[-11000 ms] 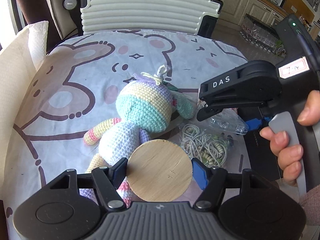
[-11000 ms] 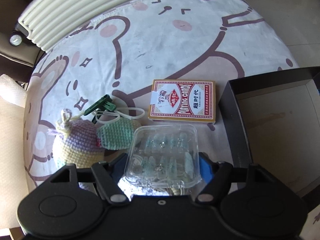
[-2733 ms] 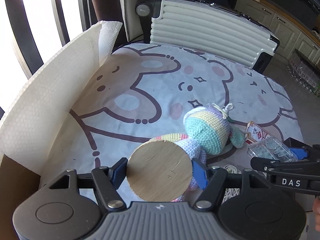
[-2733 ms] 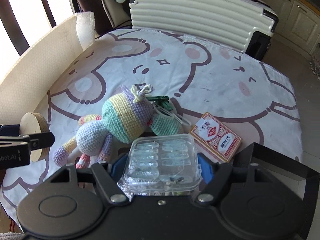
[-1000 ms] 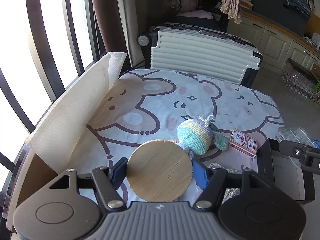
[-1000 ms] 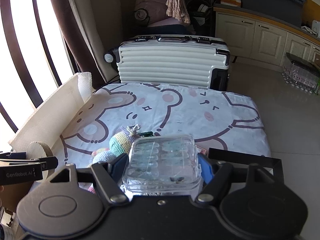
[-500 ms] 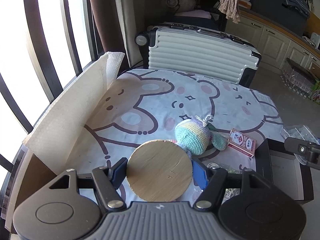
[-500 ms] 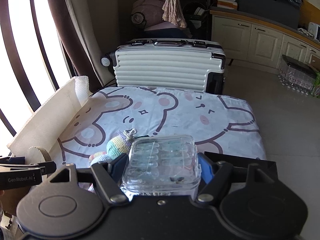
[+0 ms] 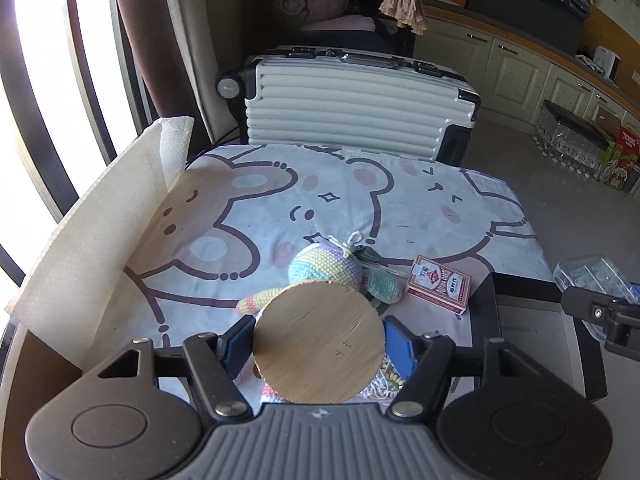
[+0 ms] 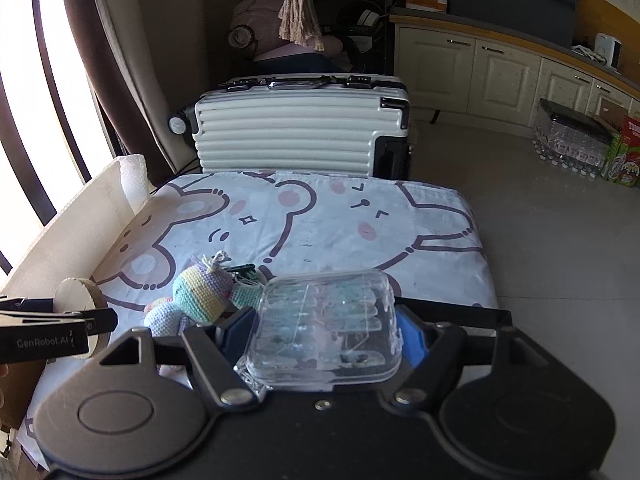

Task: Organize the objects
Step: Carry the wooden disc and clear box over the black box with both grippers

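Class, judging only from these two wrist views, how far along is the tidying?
Done: nothing visibly stored; the black box shows nothing inside. In hand: the left gripper clamps a wooden disc; the right gripper clamps a clear plastic case. Left: crochet doll, playing cards and a cord bundle on the cloth.

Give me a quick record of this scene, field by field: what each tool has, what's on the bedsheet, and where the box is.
left tool: shut on round wooden disc
right tool: shut on clear plastic case
surface: cartoon bear bedsheet
on sheet: pastel crocheted doll; red playing-card box, to the doll's right in the left wrist view
container: black open box, at the sheet's near right edge
behind: white ribbed suitcase
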Motion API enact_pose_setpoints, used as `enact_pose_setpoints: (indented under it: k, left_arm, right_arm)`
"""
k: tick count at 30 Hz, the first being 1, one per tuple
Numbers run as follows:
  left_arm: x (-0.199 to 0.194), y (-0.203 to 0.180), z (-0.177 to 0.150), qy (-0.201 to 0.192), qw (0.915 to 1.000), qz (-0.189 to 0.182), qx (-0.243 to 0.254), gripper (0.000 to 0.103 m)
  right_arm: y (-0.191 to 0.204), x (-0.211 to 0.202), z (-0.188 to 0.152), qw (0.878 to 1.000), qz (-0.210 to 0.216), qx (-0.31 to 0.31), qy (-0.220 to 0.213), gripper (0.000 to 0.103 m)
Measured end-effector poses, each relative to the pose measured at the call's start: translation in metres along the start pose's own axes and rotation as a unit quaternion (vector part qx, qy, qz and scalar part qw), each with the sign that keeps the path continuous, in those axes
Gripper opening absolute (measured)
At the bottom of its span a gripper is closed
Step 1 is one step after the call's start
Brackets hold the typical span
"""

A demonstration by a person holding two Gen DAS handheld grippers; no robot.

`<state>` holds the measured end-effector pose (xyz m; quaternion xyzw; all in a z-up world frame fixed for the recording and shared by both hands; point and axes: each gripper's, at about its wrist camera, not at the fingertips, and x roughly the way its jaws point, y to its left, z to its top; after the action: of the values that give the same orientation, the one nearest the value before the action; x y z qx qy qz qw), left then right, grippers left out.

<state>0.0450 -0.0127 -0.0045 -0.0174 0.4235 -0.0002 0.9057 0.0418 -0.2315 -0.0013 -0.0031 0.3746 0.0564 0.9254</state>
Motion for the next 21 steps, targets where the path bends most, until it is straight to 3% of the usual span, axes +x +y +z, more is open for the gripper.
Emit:
enact_pose_setpoints:
  k: [21]
  left_arm:
    - [0.015, -0.105, 0.010, 0.001, 0.9967, -0.058, 0.056, 0.069]
  right_arm:
    - [-0.099, -0.021, -0.015, 0.997, -0.057, 0.054, -0.006, 0.075]
